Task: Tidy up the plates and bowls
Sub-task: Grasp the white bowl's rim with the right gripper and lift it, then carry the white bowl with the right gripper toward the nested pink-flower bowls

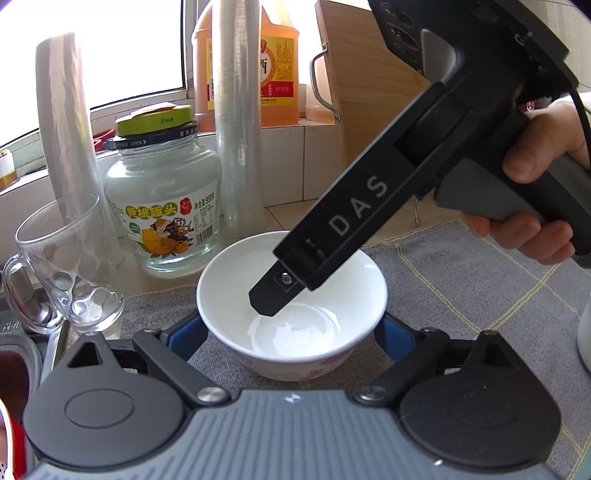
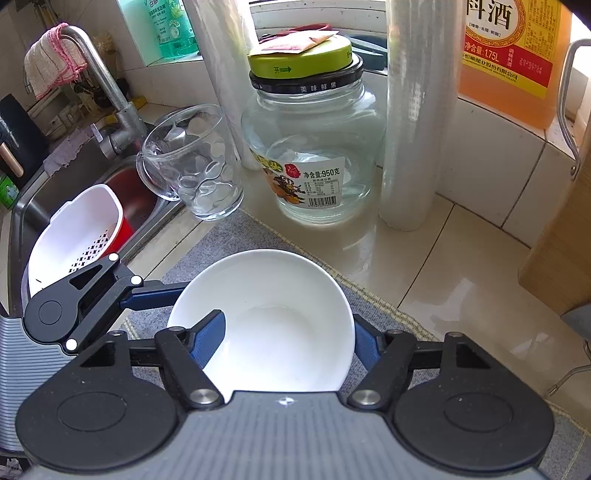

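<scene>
Bowl (image 2: 273, 317) upright, mouth up; right claw (image 2: 291, 338) pinches rim; left claw (image 1: 291, 332) seemingly unclamped.

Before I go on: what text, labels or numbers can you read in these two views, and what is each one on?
"DAS": side of the right gripper.
"OPEN" with an arrow: black lid ring of the glass jar.
"净含量:950克": jar label.
"美味鲜果": jar lid ring, right wrist view.
"开": green jar lid.
"料酒" and "净含量:1.75L": orange bottle.
Fine print and barcodes on jar, orange bottle and green bottle: too small to read.
</scene>
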Available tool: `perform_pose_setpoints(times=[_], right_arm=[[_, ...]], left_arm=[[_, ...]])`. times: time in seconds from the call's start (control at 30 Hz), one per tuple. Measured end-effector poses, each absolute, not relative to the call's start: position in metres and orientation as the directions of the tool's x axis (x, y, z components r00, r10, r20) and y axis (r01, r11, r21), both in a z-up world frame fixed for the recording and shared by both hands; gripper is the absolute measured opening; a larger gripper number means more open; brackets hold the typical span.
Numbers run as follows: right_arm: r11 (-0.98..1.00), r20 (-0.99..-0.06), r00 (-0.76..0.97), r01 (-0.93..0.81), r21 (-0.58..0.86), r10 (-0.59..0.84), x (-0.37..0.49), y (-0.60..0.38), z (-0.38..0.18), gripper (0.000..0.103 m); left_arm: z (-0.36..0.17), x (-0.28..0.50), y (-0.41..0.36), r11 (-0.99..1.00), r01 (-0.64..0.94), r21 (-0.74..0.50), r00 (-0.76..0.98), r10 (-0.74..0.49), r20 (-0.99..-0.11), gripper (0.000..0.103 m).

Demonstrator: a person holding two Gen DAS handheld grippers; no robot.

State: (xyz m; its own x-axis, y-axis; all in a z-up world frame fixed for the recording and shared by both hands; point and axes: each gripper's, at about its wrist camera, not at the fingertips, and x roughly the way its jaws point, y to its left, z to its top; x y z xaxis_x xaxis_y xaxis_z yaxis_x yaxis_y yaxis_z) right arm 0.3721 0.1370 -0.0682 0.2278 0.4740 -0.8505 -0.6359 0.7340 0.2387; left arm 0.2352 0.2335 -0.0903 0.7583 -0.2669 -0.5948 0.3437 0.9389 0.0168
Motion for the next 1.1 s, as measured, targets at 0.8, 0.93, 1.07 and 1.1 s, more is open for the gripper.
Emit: perform_pose_setpoints(times=[0.8, 0.93, 1.07, 1.1], right_arm=[[0.746, -0.853, 0.185, -0.596, 0.297, 0.487, 0.358, 0.123, -0.057, 0.076], [0.746, -0.854, 0.179, -0.594, 0.302, 0.488, 0.346, 0.116, -0.051, 0.076], [0.748, -0.85, 0.175, -0.584, 0.316, 0.496, 0.332, 0.107, -0.044, 0.076], [0.749, -0.85, 0.173, -0.581, 0.319, 0.497, 0.329, 0.105, -0.043, 0.076]], left_arm=[[-0.076, 0.22, 0.226, 0.918, 0.395, 0.032, 0.728, -0.292, -0.62, 0.095], [-0.069, 0.209, 0.22, 0.909, 0.414, 0.043, 0.719, -0.298, -0.628, 0.095], [-0.063, 0.197, 0.214, 0.902, 0.431, 0.035, 0.706, -0.313, -0.635, 0.095], [-0.062, 0.194, 0.213, 0.9, 0.435, 0.034, 0.703, -0.316, -0.637, 0.095]])
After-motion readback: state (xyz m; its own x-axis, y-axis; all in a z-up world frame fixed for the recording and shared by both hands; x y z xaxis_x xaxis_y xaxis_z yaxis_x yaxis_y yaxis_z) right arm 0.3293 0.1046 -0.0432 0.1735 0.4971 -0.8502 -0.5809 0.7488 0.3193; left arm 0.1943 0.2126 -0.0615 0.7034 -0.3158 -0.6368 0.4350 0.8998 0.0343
